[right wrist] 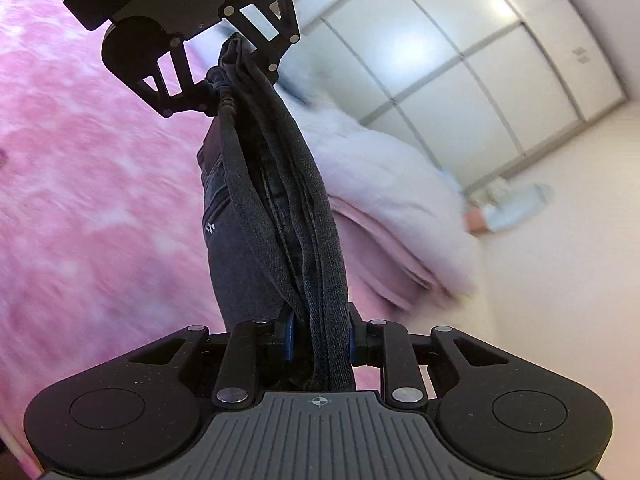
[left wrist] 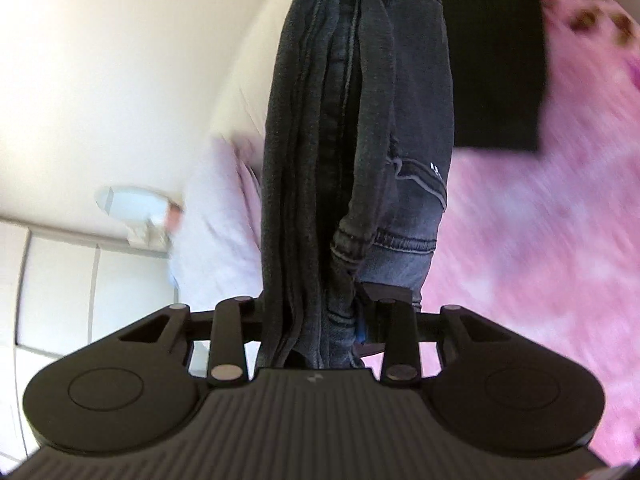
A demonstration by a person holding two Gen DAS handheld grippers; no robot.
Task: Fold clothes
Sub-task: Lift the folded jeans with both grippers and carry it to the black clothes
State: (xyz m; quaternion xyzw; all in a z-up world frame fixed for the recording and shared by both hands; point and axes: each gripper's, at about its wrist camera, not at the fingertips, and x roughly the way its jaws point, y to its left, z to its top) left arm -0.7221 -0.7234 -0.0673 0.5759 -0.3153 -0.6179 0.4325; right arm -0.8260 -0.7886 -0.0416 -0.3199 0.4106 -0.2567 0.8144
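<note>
Above the pink bed [right wrist: 80, 184], jeans [right wrist: 276, 208] stretch twelve to six, each end clamped: left hand-held gripper [right wrist: 218, 92], right hand-held gripper [right wrist: 320, 340].

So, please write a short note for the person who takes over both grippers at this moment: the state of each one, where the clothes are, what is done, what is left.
Left gripper: shut on one end of the dark jeans.
Right gripper: shut on the other end, blue pads pressing the bunched denim.
Jeans: stretched between the two grippers, lifted off the pink blanket. A black folded item lies on the blanket; pale bedding is beside the wardrobe.
Done: both ends gripped, jeans raised.
Left: probably lay the jeans down flat and finish the fold; how far the fold has gone cannot be told.
</note>
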